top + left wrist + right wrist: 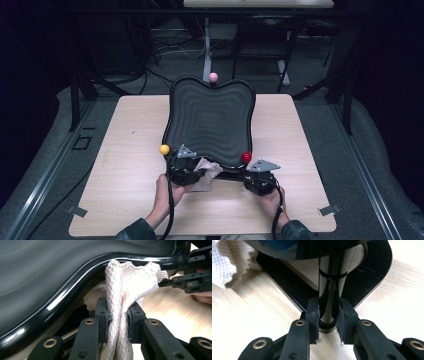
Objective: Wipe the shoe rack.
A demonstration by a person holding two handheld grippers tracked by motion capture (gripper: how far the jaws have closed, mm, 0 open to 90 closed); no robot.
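Cloth [122, 297] pinched in left hand-held gripper [117, 315] — right hand-held gripper [329, 315] clamps tray's post [332, 290].

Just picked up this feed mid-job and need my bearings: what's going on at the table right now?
A person is wiping a black wavy tray that stands on legs on the wooden table. The left gripper has its jaws shut on a bunched beige cloth, pressed against the tray's glossy near rim. The right gripper clamps one of the tray's black legs just above its foot, steadying it. Yellow, red and pink balls sit at the tray's corners.
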